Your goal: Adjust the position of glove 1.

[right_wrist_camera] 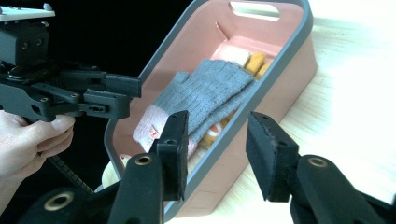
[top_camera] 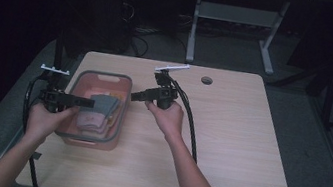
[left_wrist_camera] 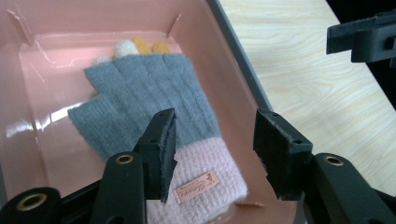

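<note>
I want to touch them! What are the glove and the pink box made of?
The glove looks like soft knitted wool or yarn: you can see ribbed stitches, grey with a pink cuff. The box looks like smooth, hard plastic, since light glints off its pink walls. Its grey rim looks duller.

Grey ribbed glove (left_wrist_camera: 149,100) with pink cuff in pink, grey-rimmed bin (left_wrist_camera: 44,154).

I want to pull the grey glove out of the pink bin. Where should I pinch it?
Probably the pink cuff. The glove lies flat with its cuff toward the left gripper, whose open jaws already hover over it. Come straight down from above, since the bin walls block the sides. The cuff looks thick enough to pinch.
</note>
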The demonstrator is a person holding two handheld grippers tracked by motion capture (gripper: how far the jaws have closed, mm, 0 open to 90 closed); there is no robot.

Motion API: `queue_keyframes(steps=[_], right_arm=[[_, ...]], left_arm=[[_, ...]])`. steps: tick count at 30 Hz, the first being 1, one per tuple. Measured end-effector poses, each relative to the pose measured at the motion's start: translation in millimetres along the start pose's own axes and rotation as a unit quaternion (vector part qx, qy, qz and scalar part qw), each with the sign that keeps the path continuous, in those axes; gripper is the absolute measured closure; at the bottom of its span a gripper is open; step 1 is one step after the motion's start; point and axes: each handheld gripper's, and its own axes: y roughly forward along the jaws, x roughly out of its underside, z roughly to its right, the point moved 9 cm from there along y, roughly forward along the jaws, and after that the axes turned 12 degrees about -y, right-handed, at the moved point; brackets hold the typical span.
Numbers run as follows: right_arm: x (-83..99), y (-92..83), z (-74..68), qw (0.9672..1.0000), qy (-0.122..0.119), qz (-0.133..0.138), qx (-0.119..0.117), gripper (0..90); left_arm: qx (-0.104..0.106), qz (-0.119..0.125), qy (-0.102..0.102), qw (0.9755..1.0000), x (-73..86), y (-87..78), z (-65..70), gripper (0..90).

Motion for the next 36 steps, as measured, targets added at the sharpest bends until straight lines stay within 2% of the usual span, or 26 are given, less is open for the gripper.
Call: queue_keyframes(steps=[3,18,23,36], right_arm=[[0.6,-4.1,2.3,1.0000,0.002,0.002,0.002,56.7],[8.2,-21.6,12.6,0.9999,0.010,0.010,0.009,54.4],[11.8,-28.4,19.0,0.9998,0.016,0.010,0.011,52.3],[17.2,-43.2,29.5,0.9994,0.026,0.017,0.018,44.8]], left_arm=[[0.005,0.004,-0.003,1.0000,-1.3,0.2,2.2,46.8],[0.018,0.006,0.011,0.9998,-3.5,7.0,19.2,45.1],[0.027,0.008,0.009,0.9996,-4.9,11.4,26.2,43.0],[0.052,0.009,0.021,0.9984,-7.9,16.2,43.4,34.1]])
